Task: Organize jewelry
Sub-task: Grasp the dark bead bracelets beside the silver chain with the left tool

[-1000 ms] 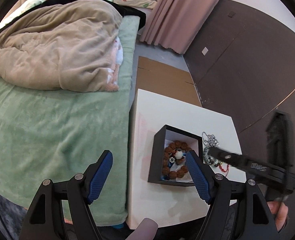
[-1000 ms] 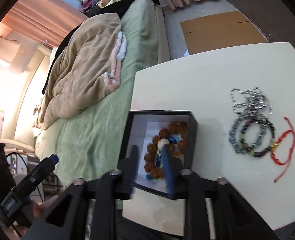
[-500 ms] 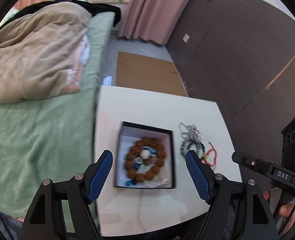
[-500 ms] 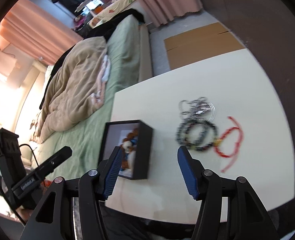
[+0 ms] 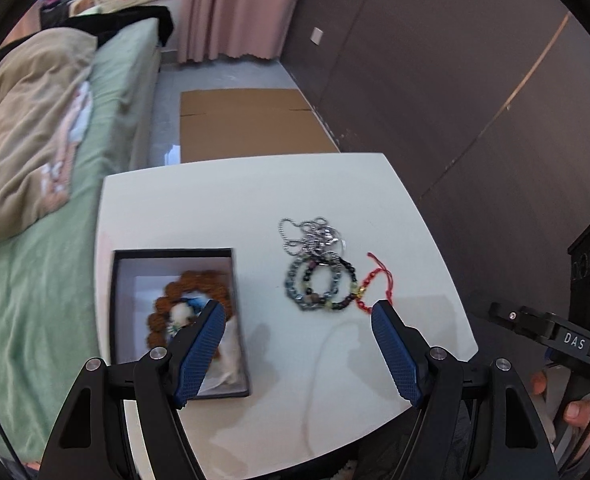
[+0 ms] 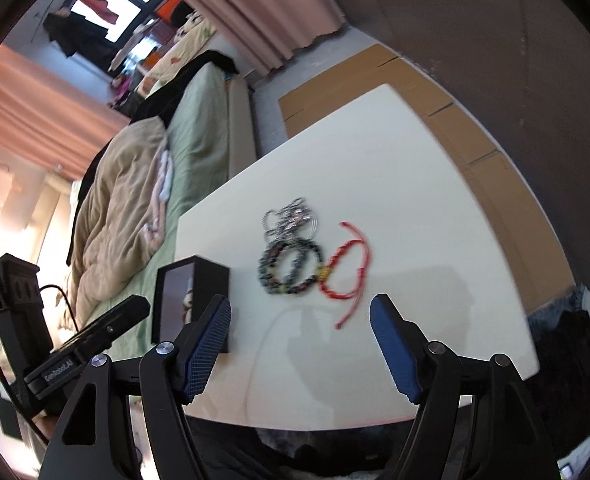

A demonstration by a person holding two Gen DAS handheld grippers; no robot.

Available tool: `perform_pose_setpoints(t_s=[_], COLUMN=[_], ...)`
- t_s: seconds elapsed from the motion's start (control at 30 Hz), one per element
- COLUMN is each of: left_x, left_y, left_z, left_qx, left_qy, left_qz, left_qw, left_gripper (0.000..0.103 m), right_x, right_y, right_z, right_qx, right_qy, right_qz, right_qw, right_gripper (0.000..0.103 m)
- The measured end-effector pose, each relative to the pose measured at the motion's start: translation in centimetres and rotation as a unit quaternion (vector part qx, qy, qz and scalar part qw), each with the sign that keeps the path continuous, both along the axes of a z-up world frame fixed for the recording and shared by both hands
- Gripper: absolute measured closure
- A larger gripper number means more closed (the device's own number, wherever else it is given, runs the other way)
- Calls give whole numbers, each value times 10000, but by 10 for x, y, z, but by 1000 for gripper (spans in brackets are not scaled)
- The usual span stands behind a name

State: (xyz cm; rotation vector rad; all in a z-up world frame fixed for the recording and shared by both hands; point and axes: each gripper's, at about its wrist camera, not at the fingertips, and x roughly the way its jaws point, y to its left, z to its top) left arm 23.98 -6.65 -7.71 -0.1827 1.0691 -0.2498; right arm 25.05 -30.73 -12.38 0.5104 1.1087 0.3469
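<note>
Over the white table [image 5: 335,184], both grippers hover with nothing between their blue pads

- Left gripper [image 5: 297,320]: jaws spread wide, empty, above the table's near half
- Right gripper [image 6: 299,314]: jaws opening, empty; its body also shows at 3 o'clock in the left wrist view, with part of a person's hand [image 5: 575,408] on the handle
- Black box [image 5: 175,320]: open, white-lined, at 9 o'clock from the left gripper; its near right part sits behind the left pad. Inside lies a brown bead bracelet [image 5: 191,304] with a white bead (blurred)
- Dark bead bracelets [image 5: 319,280]: two overlapping rings, at 12 o'clock from the left gripper, on bare table well apart from the box
- Silver chain [image 5: 311,234]: heaped at 12 o'clock of the dark bracelets, touching them
- Red cord bracelet [image 5: 375,280]: at 3 o'clock of the dark bracelets, touching them
- Surroundings: green bed [image 5: 35,300] with beige blanket [image 5: 23,140] at 9 o'clock of the table; flat cardboard [image 5: 247,124] on the floor at 12 o'clock; pink curtain [image 5: 239,4] beyond
</note>
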Motion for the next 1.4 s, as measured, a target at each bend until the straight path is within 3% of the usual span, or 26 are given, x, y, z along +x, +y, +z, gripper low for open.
perform_pose_setpoints(t_s=[0.13, 0.2, 0.3, 0.6, 0.97, 1.17, 1.27, 1.4], left_x=[9, 15, 24, 49, 72, 77, 77, 77], left_y=[-21, -29, -39, -55, -60, -58, -67, -67], left_z=[-7, -13, -24, -61, -100, -104, -104, -103], left_qx=[117, 161, 231, 386, 539, 524, 821, 922], left_qy=[79, 161, 320, 751, 1275, 1310, 1258, 1270], left_qz=[-213, -280, -368, -405, -199, -60, -182, -64], left_qw=[9997, 9993, 9985, 9956, 9902, 9900, 9885, 9876], left_gripper=[38, 51, 62, 77, 83, 84, 84, 95], right_x=[-2, -3, -5, -9, -13, -10, -5, 6], right_y=[-22, -31, -40, -64, -75, -66, -55, -44], right_z=[-4, -6, -7, -14, -22, -27, -25, -32], right_qx=[-18, 11, 68, 143, 144, 176, 167, 200], right_qy=[3, 3, -13, 8, 58, 135, 120, 248], right_qz=[-202, -268, -327, -501, -575, -470, -341, -270], right_qw=[9998, 9996, 9994, 9986, 9982, 9986, 9992, 9991], right_gripper=[30, 30, 30, 30, 30, 30, 30, 32])
